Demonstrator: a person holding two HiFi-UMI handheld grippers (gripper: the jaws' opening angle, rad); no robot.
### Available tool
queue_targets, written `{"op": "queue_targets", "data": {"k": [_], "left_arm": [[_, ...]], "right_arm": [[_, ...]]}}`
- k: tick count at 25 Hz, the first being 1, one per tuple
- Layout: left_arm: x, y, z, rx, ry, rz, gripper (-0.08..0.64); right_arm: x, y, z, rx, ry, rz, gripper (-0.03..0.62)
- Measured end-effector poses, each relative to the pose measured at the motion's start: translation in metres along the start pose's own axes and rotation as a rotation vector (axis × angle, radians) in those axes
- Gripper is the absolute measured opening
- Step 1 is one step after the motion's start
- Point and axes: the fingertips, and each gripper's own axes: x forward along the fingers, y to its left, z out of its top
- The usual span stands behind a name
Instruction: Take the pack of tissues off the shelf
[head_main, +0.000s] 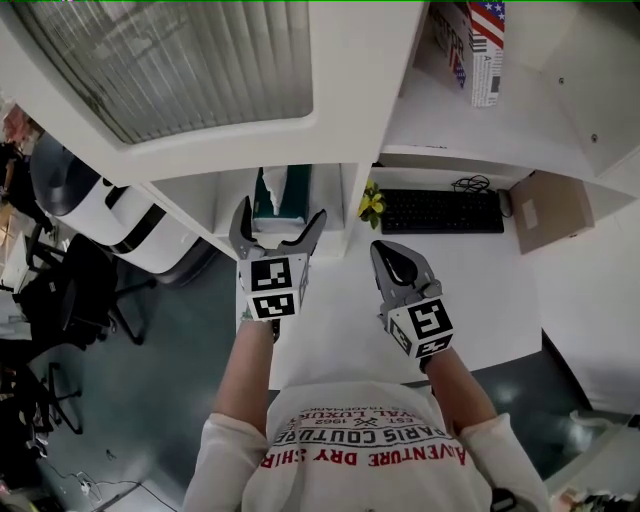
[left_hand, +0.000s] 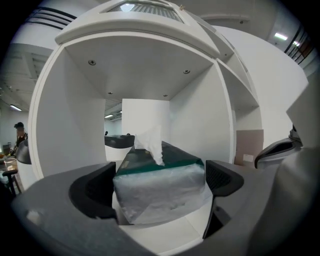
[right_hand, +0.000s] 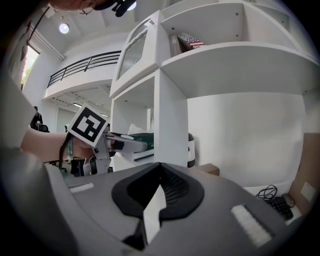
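Both jaws of the left gripper (head_main: 280, 213) are shown, in the head view, spread around the pack of tissues (head_main: 281, 190) on the white shelf (head_main: 335, 200) beside a desk (head_main: 470, 280), seemingly readied for a grasp; in the left gripper view nothing is squeezed yet; in the right gripper view the right gripper (right_hand: 159, 172) is held shut, empty.

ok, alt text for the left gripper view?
Left gripper, jaws open, flanks a tissue pack on a white shelf. A tissue sticks up from the pack's dark green top; the right gripper shows at the right edge.
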Motion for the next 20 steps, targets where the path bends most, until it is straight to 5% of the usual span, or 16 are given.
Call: {"op": "queue_targets", "data": {"k": [20], "left_arm": [[0.006,0.001,-0.008,-0.009,0.059,-0.024,0.425]], "right_arm": [[-0.009,-0.014,-0.015,0.023,0.040,-0.030,0.000]]}}
